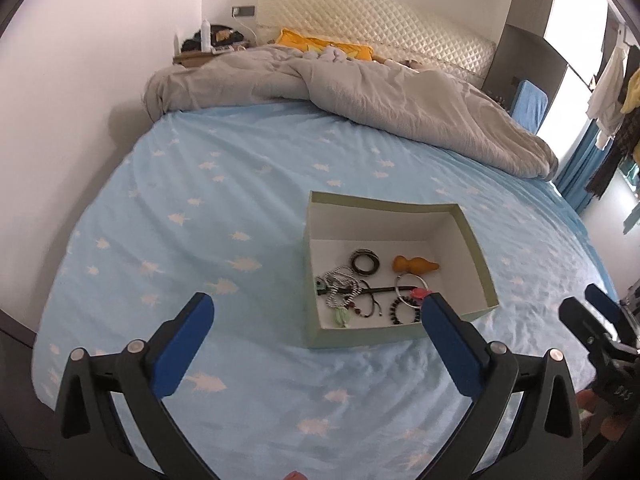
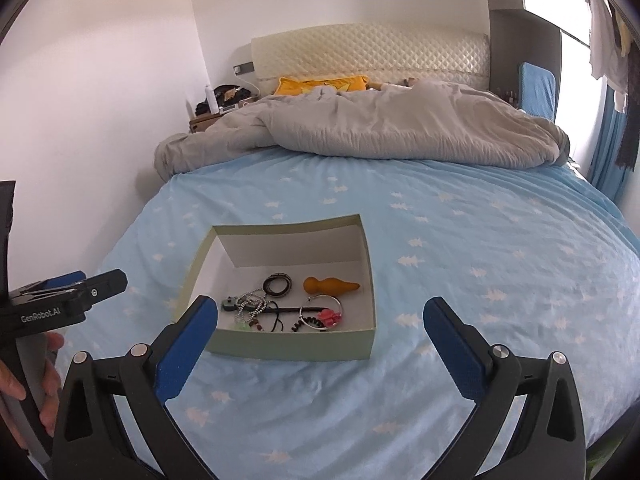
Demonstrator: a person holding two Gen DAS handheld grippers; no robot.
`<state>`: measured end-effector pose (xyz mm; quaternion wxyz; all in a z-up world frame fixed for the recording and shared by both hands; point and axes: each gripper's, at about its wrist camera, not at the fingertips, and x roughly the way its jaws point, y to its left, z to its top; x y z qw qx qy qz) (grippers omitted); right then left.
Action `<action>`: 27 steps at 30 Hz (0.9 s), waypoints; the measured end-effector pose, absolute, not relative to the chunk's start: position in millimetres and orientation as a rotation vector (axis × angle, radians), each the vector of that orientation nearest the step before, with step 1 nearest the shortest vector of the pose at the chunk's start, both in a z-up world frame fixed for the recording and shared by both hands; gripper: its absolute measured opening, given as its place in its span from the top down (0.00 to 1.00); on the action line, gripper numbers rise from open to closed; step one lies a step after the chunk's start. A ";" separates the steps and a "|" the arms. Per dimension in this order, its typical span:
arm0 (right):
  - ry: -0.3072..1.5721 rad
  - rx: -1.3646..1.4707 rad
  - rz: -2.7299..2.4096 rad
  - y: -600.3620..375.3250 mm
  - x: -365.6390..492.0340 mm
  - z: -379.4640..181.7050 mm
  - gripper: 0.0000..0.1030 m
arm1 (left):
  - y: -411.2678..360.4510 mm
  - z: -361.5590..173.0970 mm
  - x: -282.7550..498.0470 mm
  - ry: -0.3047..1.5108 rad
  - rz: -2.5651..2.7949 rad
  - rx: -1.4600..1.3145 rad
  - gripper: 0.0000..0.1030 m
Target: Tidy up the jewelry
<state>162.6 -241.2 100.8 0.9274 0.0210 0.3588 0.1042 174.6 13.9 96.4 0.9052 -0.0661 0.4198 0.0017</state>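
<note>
Lying tangled, jewelry [image 2: 280, 308] fills box [image 2: 288, 346].

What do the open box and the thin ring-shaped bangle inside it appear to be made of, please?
The box looks like matte cardboard: thin, straight folded walls, pale green outside and plain white inside. The bangle looks like polished metal, probably silver-toned wire: a thin rigid hoop with a bright glint. Plastic cannot be ruled out.

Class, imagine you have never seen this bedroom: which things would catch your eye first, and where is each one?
First, the pale green open cardboard box on the light blue star-patterned bedsheet, with tangled bracelets and beads on its floor and an orange gourd-shaped ornament toward its back. Next, the crumpled grey duvet heaped below the cream quilted headboard. Nearest the cameras, the left gripper and right gripper gape open, empty.
</note>
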 end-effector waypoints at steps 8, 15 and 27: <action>0.731 0.047 0.215 -243.5 162.0 104.0 0.00 | 13.7 98.9 171.6 0.870 -0.009 -0.133 0.00; 0.734 0.067 0.216 -244.4 159.0 104.0 0.00 | 15.5 102.2 169.2 0.874 -0.018 -0.128 0.00; 0.727 0.062 0.215 -244.5 152.0 108.2 0.00 | 13.7 102.3 163.5 0.870 -0.024 -0.120 0.00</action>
